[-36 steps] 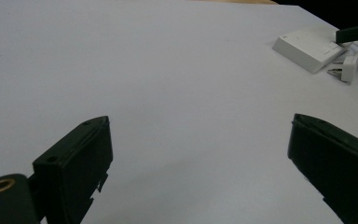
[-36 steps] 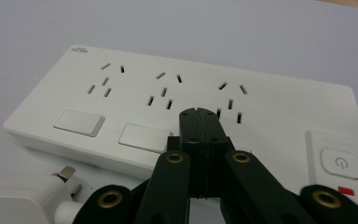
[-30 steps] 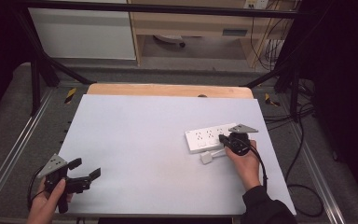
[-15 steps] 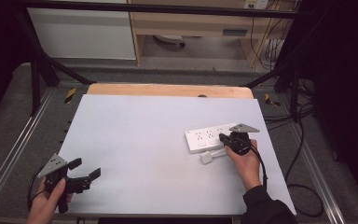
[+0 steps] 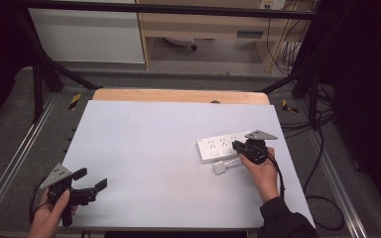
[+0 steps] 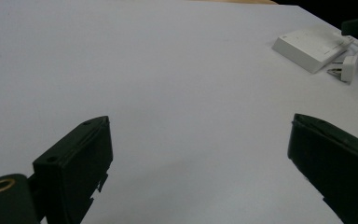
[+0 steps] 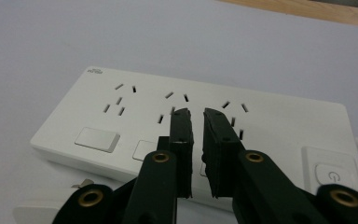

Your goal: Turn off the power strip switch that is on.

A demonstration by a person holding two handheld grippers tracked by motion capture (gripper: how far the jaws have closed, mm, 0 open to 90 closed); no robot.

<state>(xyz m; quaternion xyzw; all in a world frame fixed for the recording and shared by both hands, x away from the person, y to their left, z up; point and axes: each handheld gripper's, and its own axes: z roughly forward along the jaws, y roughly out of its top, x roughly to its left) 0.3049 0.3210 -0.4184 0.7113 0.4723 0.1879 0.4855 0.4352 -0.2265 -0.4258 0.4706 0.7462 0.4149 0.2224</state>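
A white power strip (image 5: pixel 219 147) with several sockets lies flat on the right part of the table. A small white plug (image 5: pixel 220 167) rests on the sheet just in front of it. My right gripper (image 5: pixel 236 147) is held low at the strip's right end. In the right gripper view the jaws of that gripper (image 7: pixel 196 115) stand nearly together with nothing between them, over the power strip (image 7: pixel 135 116). My left gripper (image 5: pixel 90 178) rests near the front left corner. Its jaws stand wide open and empty, as the left gripper view (image 6: pixel 200 123) shows.
A pale sheet (image 5: pixel 158 148) covers the table, with a wooden edge (image 5: pixel 178 95) at the back. The strip's power button (image 7: pixel 334 176) is at its right end. Cables (image 5: pixel 322 148) hang off the right side. Metal frame rails (image 5: pixel 10 168) run along both sides.
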